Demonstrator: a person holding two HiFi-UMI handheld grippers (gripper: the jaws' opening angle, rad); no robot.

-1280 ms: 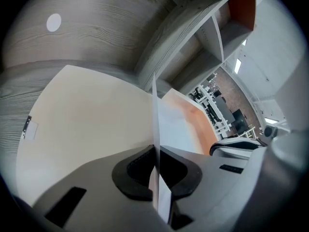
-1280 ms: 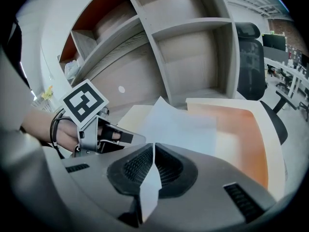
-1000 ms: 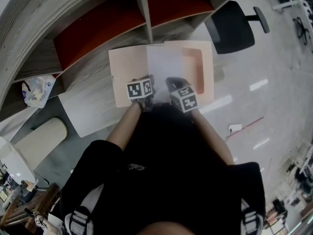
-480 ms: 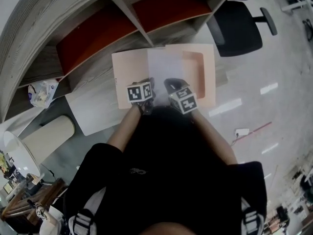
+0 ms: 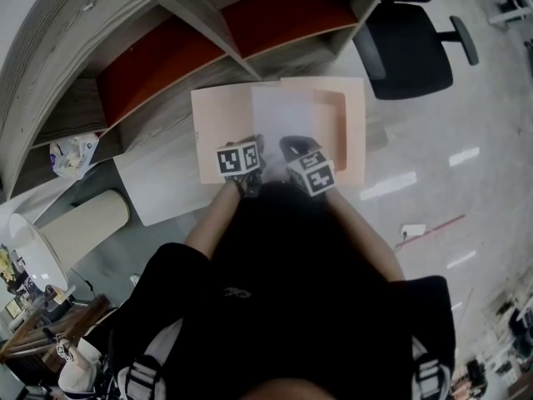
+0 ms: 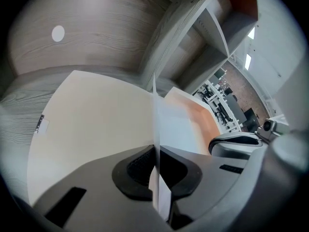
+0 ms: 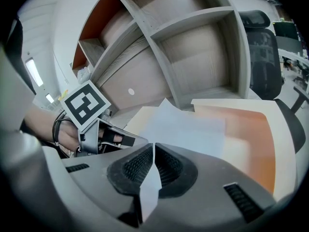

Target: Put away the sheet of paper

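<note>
A white sheet of paper (image 5: 283,113) lies over an open peach folder (image 5: 218,123) on the grey wood desk. Both grippers hold the sheet's near edge. My left gripper (image 5: 253,142) is shut on that edge, and in the left gripper view the paper (image 6: 155,129) runs edge-on between the pads. My right gripper (image 5: 291,145) is shut on the same edge a little to the right. In the right gripper view the sheet (image 7: 186,124) spreads over the folder's orange inside (image 7: 251,129), with the left gripper's marker cube (image 7: 86,104) beside it.
A shelf unit with red-backed compartments (image 5: 166,65) stands just behind the folder. A black office chair (image 5: 408,40) is at the right. A white board (image 5: 162,192), a cream cylinder (image 5: 83,223) and a small bag (image 5: 71,157) lie to the left.
Both grippers and the sheet keep their place over the folder. Only the head view has shifted slightly.
</note>
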